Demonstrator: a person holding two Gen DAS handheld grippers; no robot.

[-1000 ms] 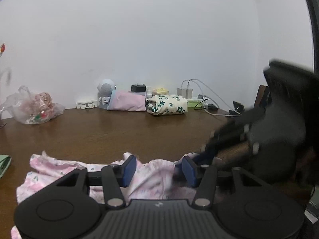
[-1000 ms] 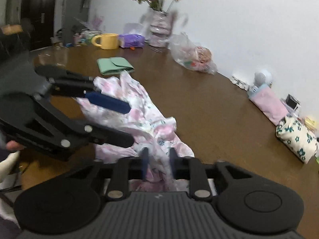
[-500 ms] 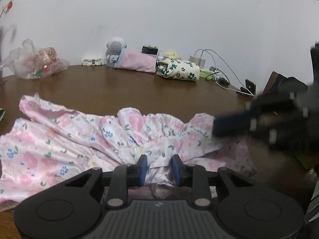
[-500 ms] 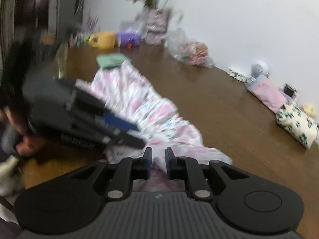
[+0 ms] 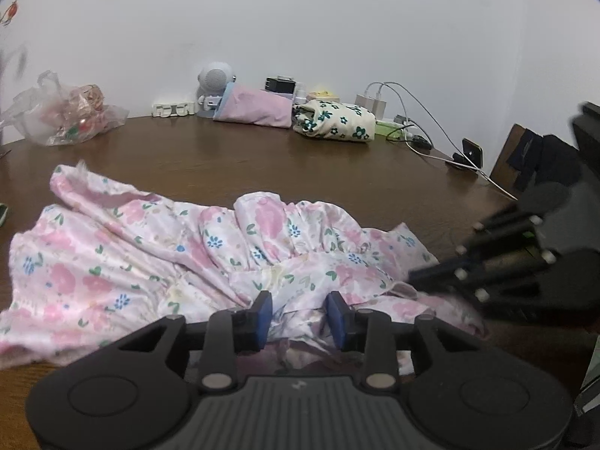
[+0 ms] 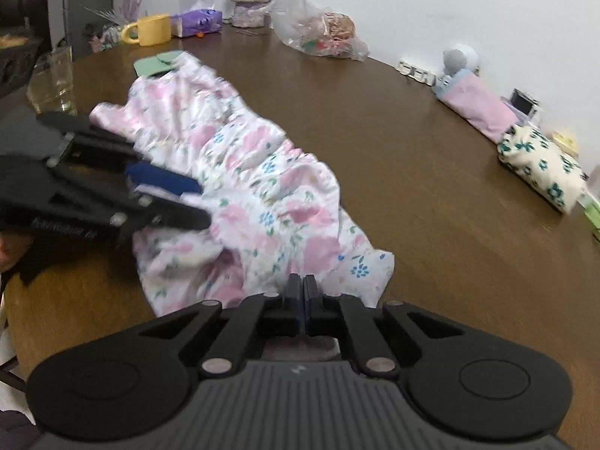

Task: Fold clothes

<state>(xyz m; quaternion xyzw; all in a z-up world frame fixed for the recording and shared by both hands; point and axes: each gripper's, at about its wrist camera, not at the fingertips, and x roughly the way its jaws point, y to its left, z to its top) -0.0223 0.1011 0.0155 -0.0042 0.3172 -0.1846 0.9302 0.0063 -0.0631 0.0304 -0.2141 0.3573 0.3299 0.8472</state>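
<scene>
A pink floral garment lies crumpled across the brown table; it also shows in the right wrist view. My left gripper is open, its blue pads either side of a bunch of the cloth at the near edge. It shows in the right wrist view at the left, over the garment. My right gripper is shut on the garment's near end. It appears in the left wrist view at the right, tips on the cloth.
Along the wall stand a plastic bag, a small speaker, a pink pouch, a floral pouch and chargers with cables. A yellow mug, a glass and a green wallet sit at the table's left end.
My right gripper has closed onto the garment's end. My left gripper's pads have spread a little around the cloth. The garment has been drawn flatter across the table.
</scene>
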